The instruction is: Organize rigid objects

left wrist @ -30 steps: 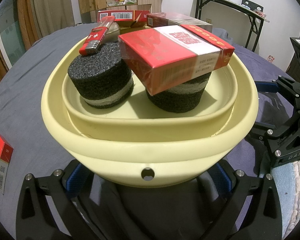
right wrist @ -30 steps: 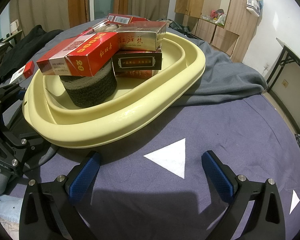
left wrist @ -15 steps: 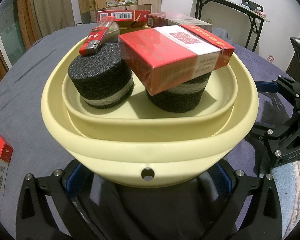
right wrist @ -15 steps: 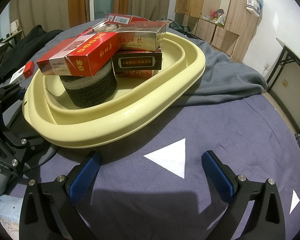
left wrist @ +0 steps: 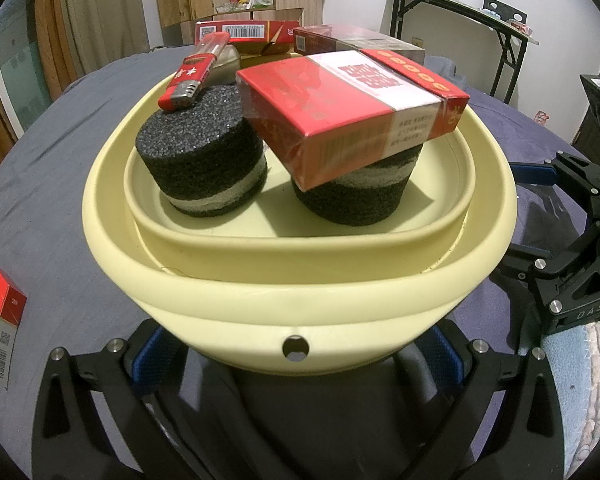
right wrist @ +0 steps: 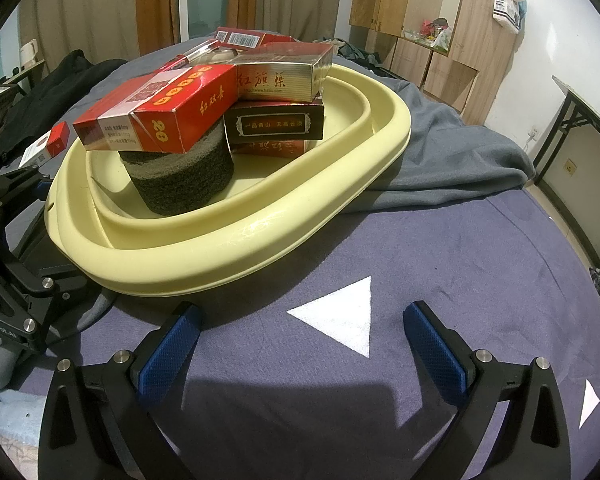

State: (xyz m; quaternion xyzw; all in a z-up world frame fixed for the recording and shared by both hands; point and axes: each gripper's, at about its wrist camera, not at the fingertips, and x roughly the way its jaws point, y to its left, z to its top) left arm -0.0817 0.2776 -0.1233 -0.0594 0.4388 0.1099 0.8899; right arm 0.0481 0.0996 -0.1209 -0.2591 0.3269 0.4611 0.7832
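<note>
A pale yellow basin (left wrist: 300, 292) holds two black foam cylinders (left wrist: 204, 156), a red lighter (left wrist: 192, 76) on the left one, and a red cigarette pack (left wrist: 352, 108) on the right one, with more packs (right wrist: 276, 76) stacked behind. My left gripper (left wrist: 296, 344) is open, its fingers spread under the basin's near rim. My right gripper (right wrist: 300, 344) is open and empty over the purple cloth, beside the basin (right wrist: 236, 240). A loose red and white cigarette pack (left wrist: 0, 332) lies on the cloth at the left.
A grey cloth (right wrist: 440, 148) is bunched beyond the basin. White triangles (right wrist: 340, 316) mark the purple cover. The right gripper's body (left wrist: 572, 256) shows at the left view's right edge. A folding table (left wrist: 460, 12) and wooden cupboards (right wrist: 420, 8) stand behind.
</note>
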